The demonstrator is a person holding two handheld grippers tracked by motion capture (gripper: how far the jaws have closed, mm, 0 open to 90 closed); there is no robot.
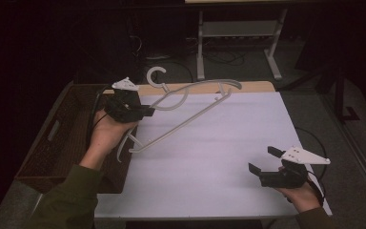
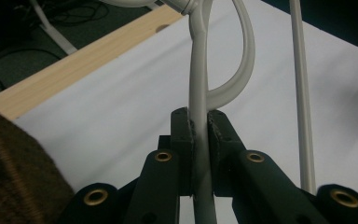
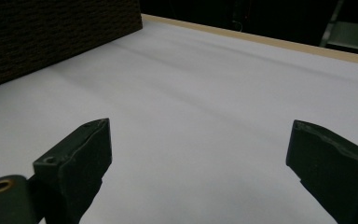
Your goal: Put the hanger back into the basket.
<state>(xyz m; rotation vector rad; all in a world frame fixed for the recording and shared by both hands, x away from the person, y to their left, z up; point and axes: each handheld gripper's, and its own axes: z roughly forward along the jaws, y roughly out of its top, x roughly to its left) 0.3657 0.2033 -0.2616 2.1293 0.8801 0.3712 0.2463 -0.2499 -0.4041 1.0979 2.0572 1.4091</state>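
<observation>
The surface (image 1: 209,157) is a flat rectangular top covered with a plain white sheet, and a strip of pale wood (image 1: 248,87) shows along its far edge, at twelve o'clock. At nine o'clock a dark brown woven rectangular basket (image 1: 52,143) stands along the surface's left edge; whether it rests on the top or just beside it cannot be told. From the right gripper view, the white sheet (image 3: 205,107) runs smooth to the wooden edge.

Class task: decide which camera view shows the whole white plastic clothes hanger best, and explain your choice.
The high view: the white plastic clothes hanger appears complete there, hook to lower bar, lifted over the white table by the left gripper. The left gripper view shows a close stretch of it clamped between the fingers. The right gripper view adds nothing about it.
</observation>
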